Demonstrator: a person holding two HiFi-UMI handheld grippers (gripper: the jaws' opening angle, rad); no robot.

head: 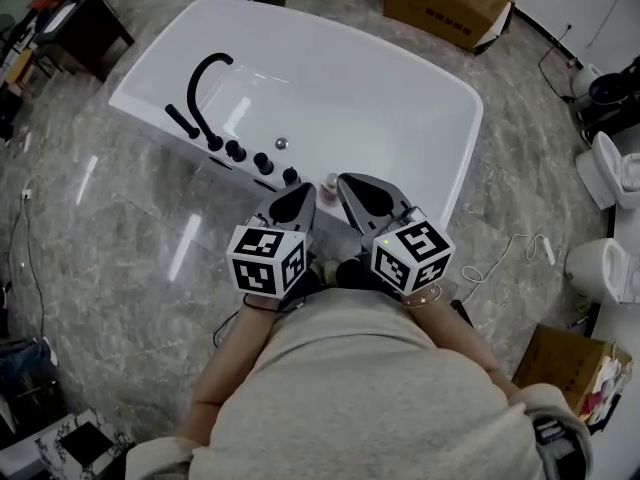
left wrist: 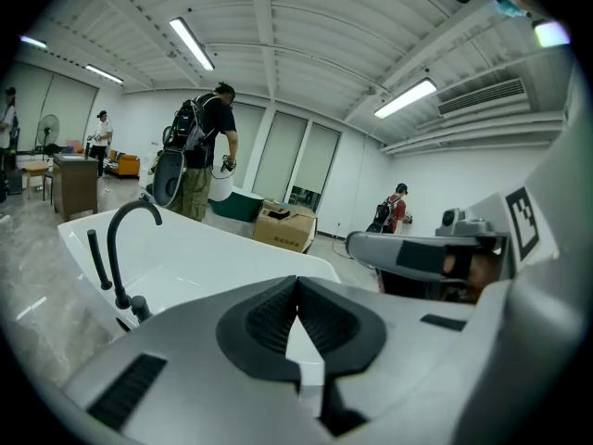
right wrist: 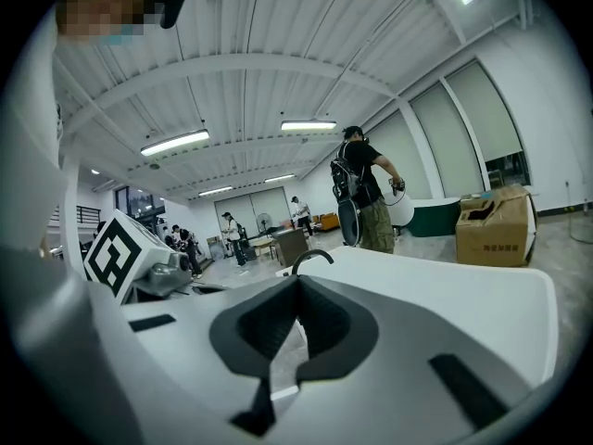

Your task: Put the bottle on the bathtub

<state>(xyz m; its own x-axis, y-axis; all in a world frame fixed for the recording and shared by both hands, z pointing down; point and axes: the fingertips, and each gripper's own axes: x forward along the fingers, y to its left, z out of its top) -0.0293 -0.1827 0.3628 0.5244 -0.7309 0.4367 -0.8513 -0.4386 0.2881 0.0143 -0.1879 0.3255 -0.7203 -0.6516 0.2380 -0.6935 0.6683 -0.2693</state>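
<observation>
The white bathtub [head: 440, 88] lies slantwise on the grey floor, with a black faucet [head: 203, 76] and black knobs on its near rim. A small pale pinkish thing [head: 330, 181], perhaps the bottle, stands on that rim by the knobs; too small to tell. My left gripper [head: 303, 194] and right gripper [head: 345, 184] are held side by side close to the body, tips just short of the rim. Both are shut, with nothing between the jaws. The left gripper view has the left gripper [left wrist: 296, 283] over the tub [left wrist: 213, 248]; the right gripper view has the right gripper [right wrist: 298, 283] likewise.
A cardboard box [head: 445, 3] sits beyond the tub's far end. Two white toilets [head: 612, 173] stand at the right, with a cable [head: 500, 258] on the floor and another box [head: 570, 358] nearer. A person with a backpack [left wrist: 199, 156] stands behind the tub.
</observation>
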